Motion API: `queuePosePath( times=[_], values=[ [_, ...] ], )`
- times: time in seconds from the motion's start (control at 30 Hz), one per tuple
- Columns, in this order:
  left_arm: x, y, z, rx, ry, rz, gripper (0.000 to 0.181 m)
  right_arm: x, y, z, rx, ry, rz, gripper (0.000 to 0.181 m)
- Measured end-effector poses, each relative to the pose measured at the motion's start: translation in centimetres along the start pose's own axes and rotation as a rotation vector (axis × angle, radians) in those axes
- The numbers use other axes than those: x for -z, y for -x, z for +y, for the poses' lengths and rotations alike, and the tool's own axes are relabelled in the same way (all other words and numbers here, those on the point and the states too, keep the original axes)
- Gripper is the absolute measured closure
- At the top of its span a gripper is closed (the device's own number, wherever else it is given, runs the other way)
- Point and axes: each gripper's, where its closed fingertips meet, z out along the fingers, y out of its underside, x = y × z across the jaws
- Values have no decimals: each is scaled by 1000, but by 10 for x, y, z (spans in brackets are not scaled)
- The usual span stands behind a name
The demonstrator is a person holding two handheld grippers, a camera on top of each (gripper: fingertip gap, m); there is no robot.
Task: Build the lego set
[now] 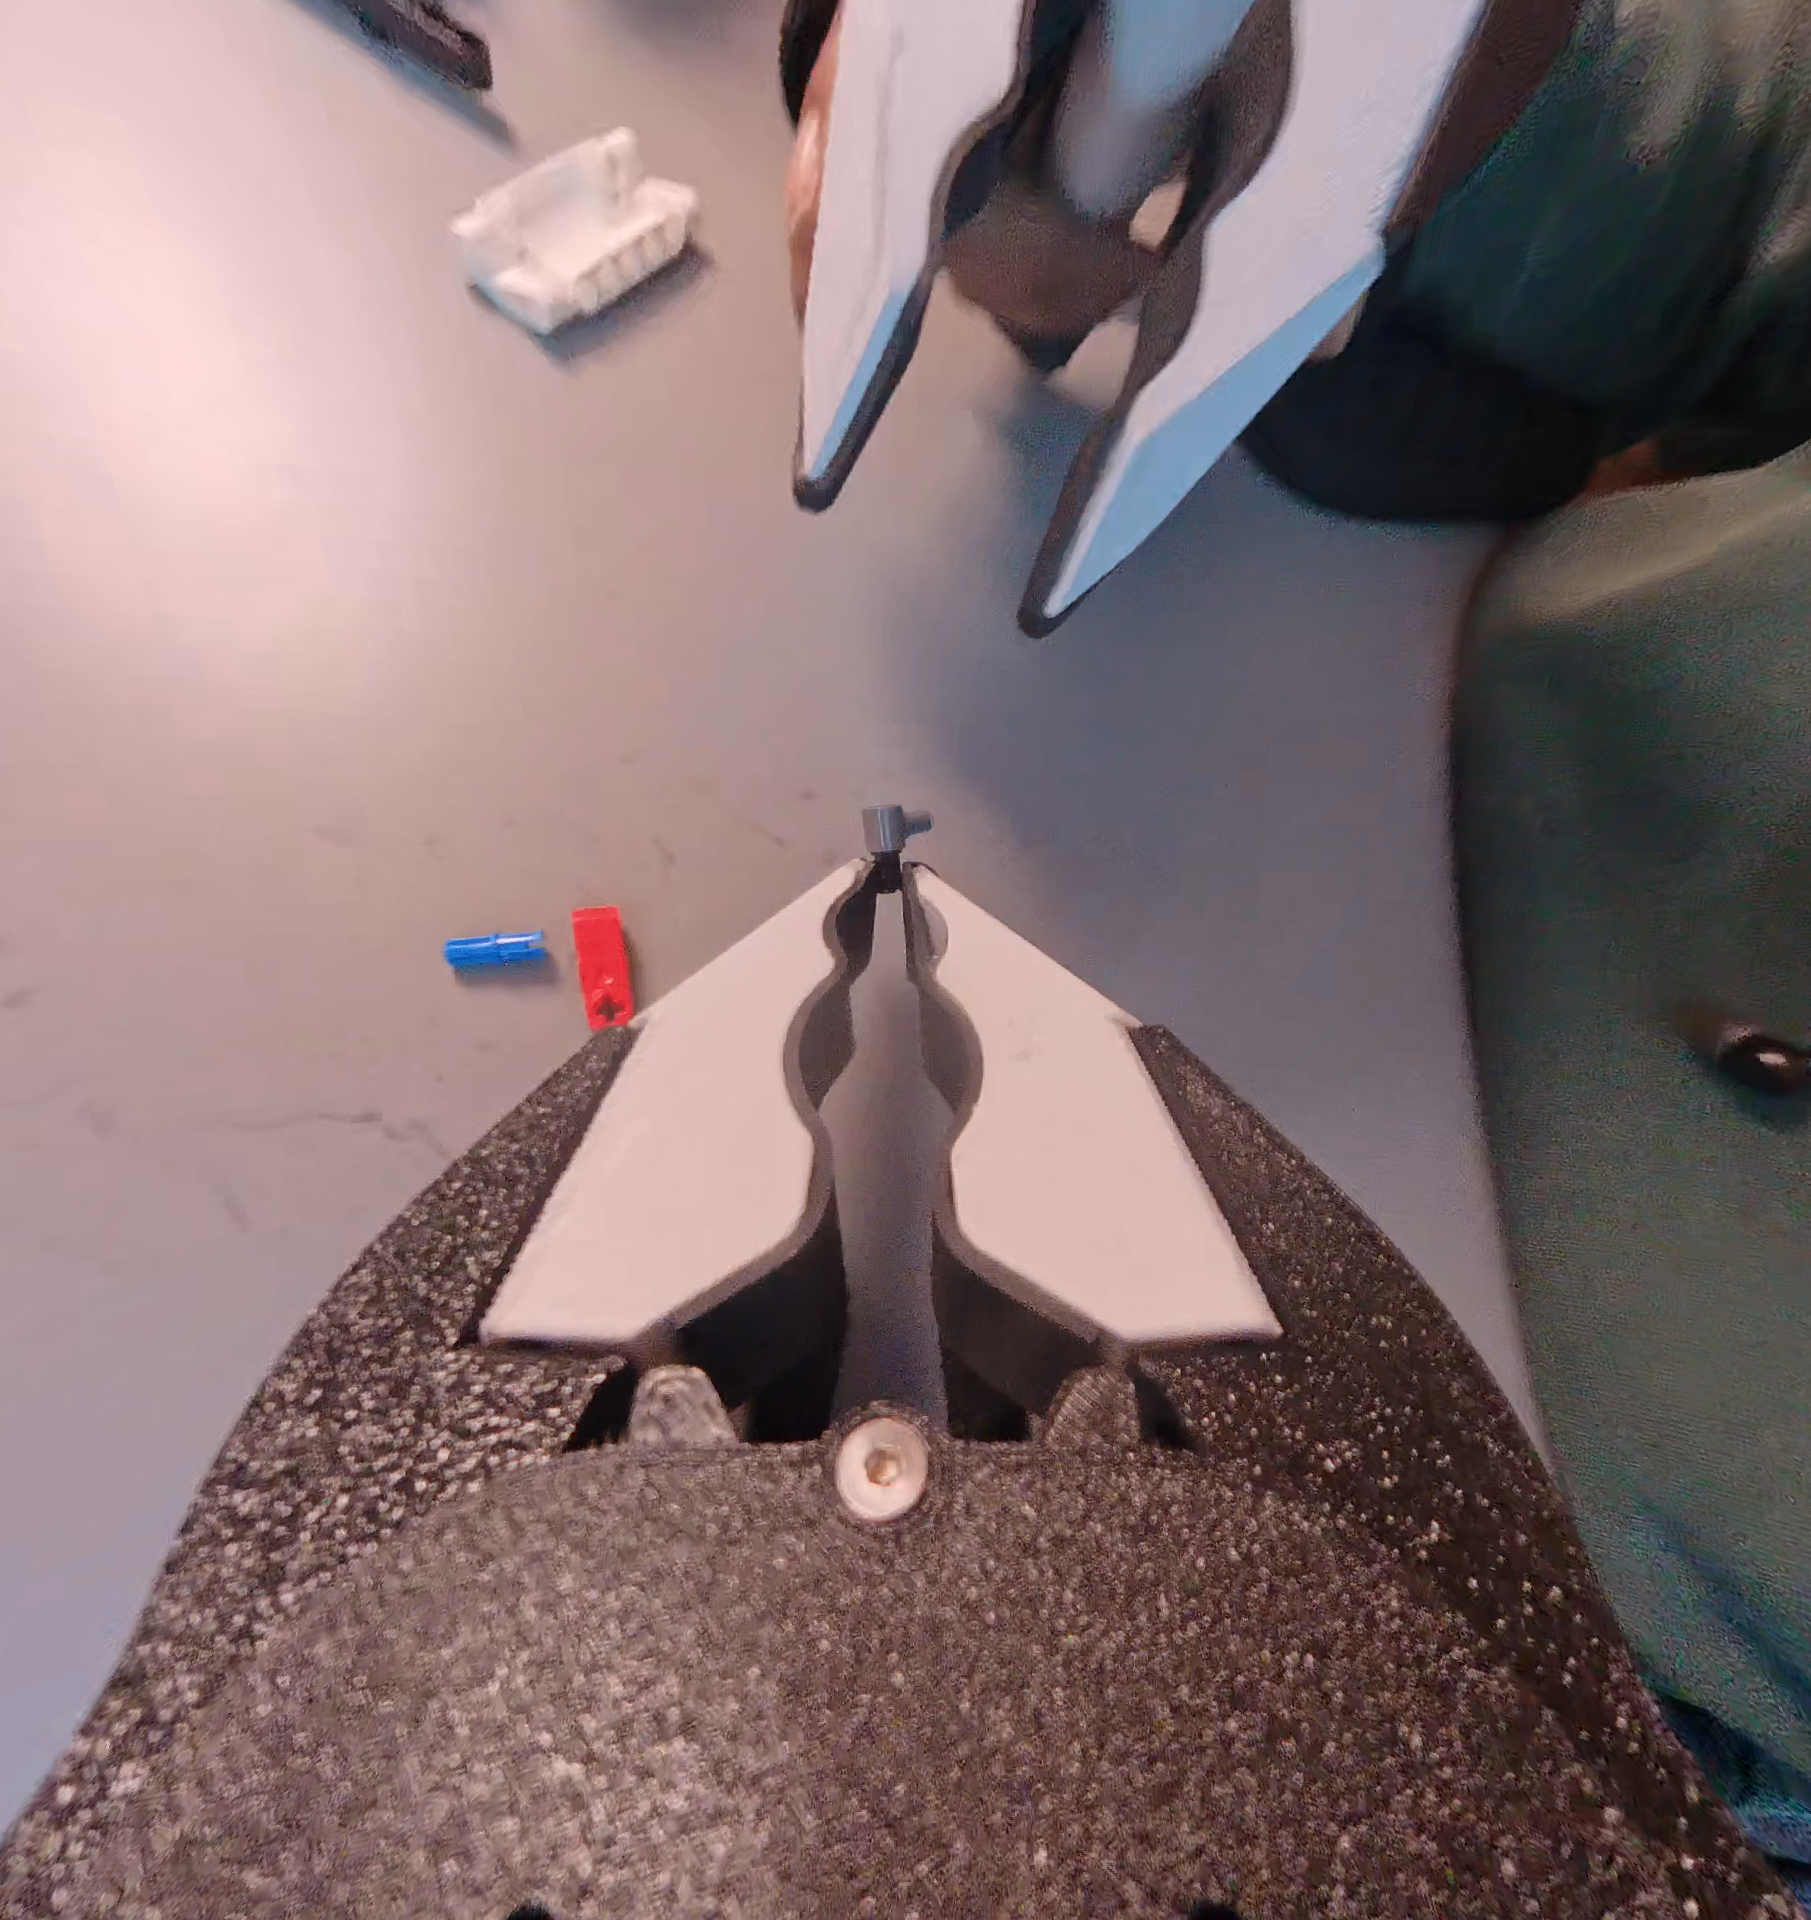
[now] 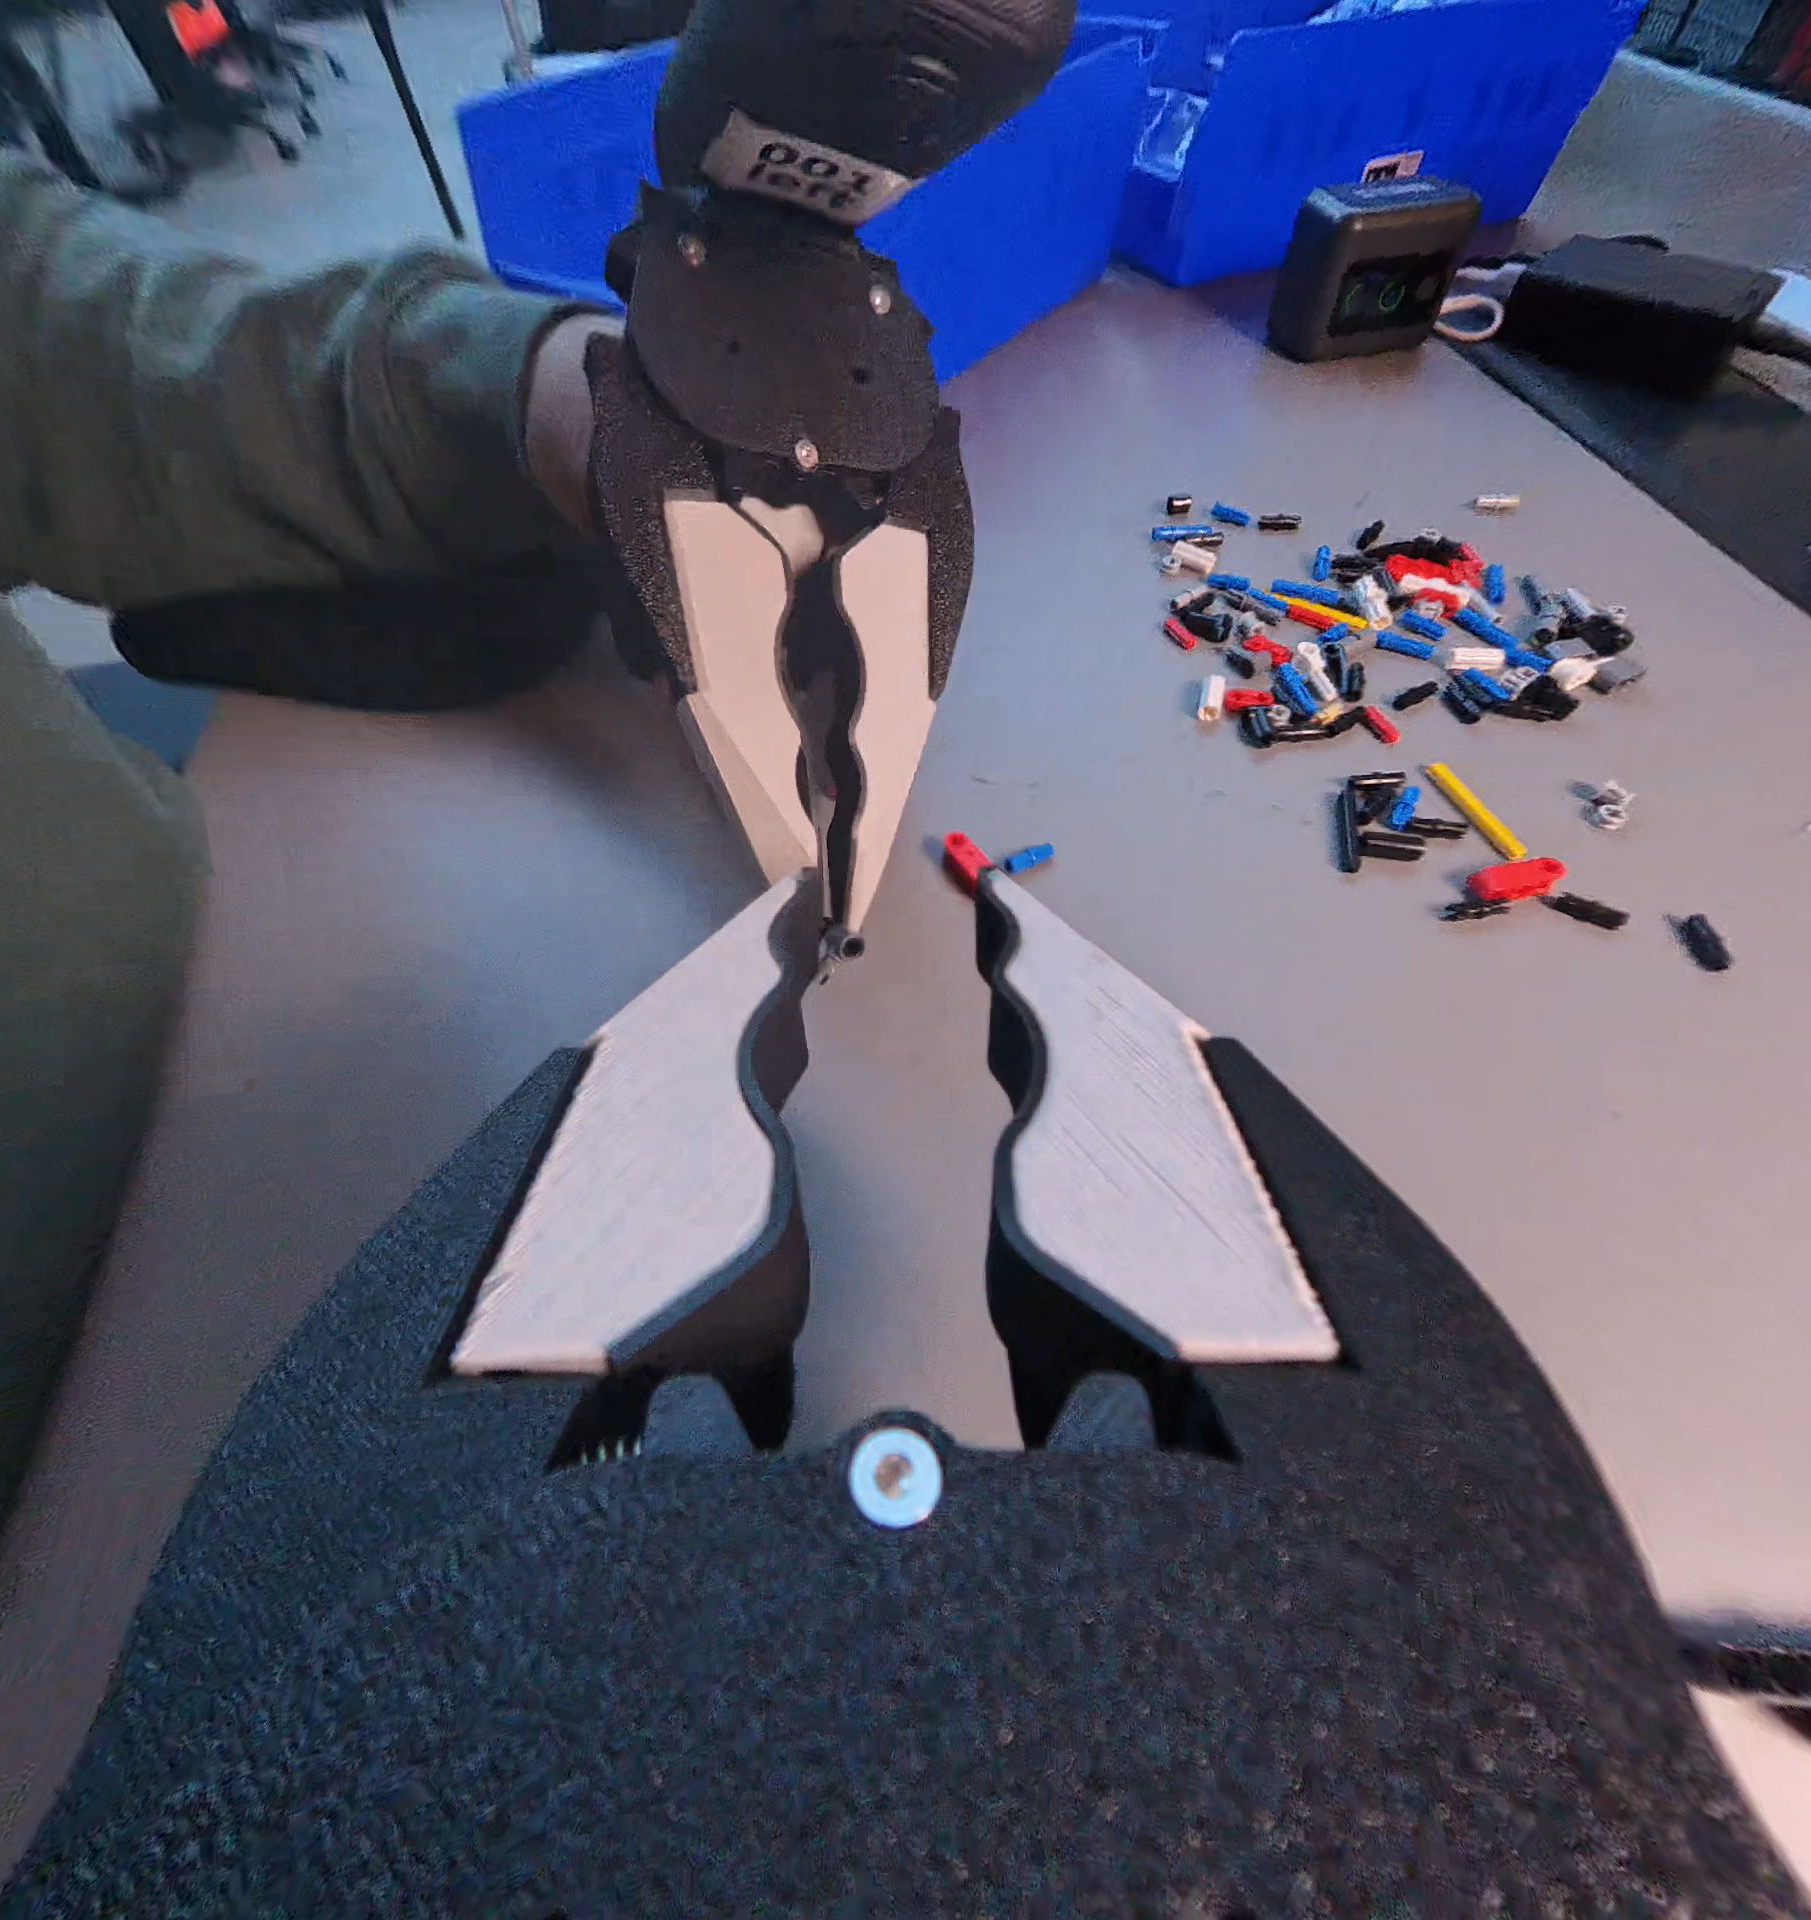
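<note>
My left gripper (image 1: 888,871) is shut on a thin black axle topped by a small grey connector (image 1: 888,826), held above the grey table. In the right wrist view the left gripper (image 2: 836,914) points toward the camera with the grey connector (image 2: 845,947) at its tips. My right gripper (image 2: 885,883) is open and empty, its fingers on either side of that piece; it also shows in the left wrist view (image 1: 922,566), open, above the connector. A red lego piece (image 1: 602,980) and a blue pin (image 1: 494,950) lie on the table to the left.
A pile of loose lego parts (image 2: 1400,634) lies at the right, with a yellow axle (image 2: 1472,810) and a red beam (image 2: 1514,878) nearer. Blue bins (image 2: 984,208), a black device (image 2: 1374,270) and a white part (image 1: 574,244) stand farther off. A person's green sleeve (image 1: 1659,935) is at the right. The left gripper's tips are roughly 6 cm from the right gripper's. It is some 5 cm from my left tips to the red lego piece (image 1: 602,980).
</note>
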Motion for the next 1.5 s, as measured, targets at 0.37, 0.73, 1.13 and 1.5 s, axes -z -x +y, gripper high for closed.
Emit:
queuePosePath(
  times=[0.37, 0.73, 1.13, 1.5],
  values=[
    [-21, 28, -4, -128, 119, -65, 176, 3, -9, 22, 21, 93, 30, 152],
    [33, 53, -6, -90, -33, -214, 164, -3, -14, 45, 71, 208, 66, 153],
    [17, 56, 14, -129, 83, -264, 174, -8, -13, 51, 104, 261, 95, 156],
    [14, 40, 8, -138, 54, -212, 174, -7, -14, 53, 105, 280, 109, 157]
  ],
)
